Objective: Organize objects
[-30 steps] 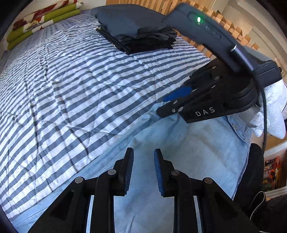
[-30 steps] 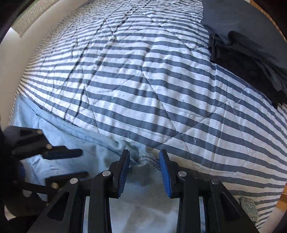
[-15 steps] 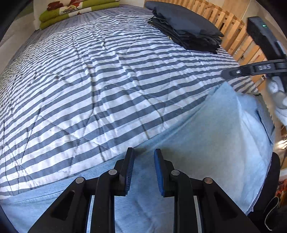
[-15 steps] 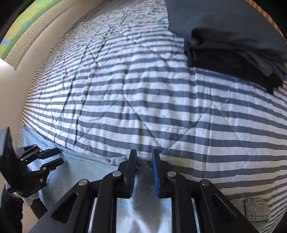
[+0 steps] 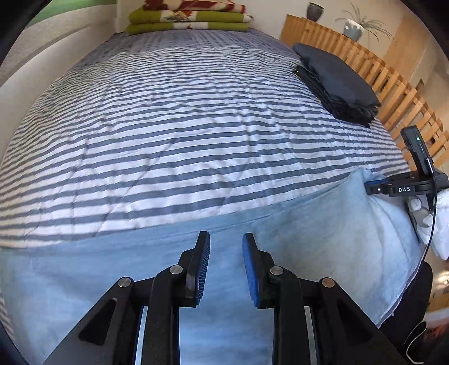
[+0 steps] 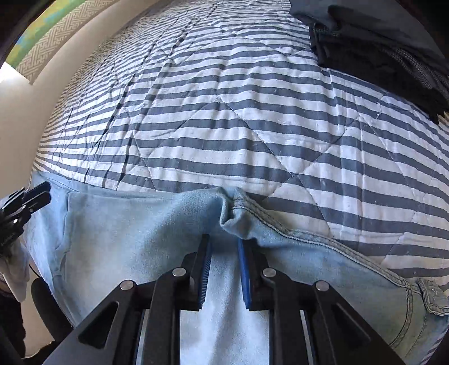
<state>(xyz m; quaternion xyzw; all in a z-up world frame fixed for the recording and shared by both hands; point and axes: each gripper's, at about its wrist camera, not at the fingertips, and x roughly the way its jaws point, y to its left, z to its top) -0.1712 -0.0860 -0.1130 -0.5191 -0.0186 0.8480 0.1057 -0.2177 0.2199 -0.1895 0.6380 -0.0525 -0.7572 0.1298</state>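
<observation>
At the near bed edge: right gripper (image 6: 223,247) pinches a raised fold of the light-blue jeans (image 6: 126,238); left gripper (image 5: 226,247) hovers above them, parted, empty
Step advice: keep the fold clamped; draw evenly to flatten
Jeans: pale denim, stitched seam, draped over the striped quilt (image 5: 168,126)
Far corner: folded dark clothes (image 5: 336,81)

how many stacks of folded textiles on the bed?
2. A dark navy folded clothes pile lies at the striped quilt's right edge by the wooden slats; green-and-red folded blankets sit at the far end. Others could be off-frame.
</observation>
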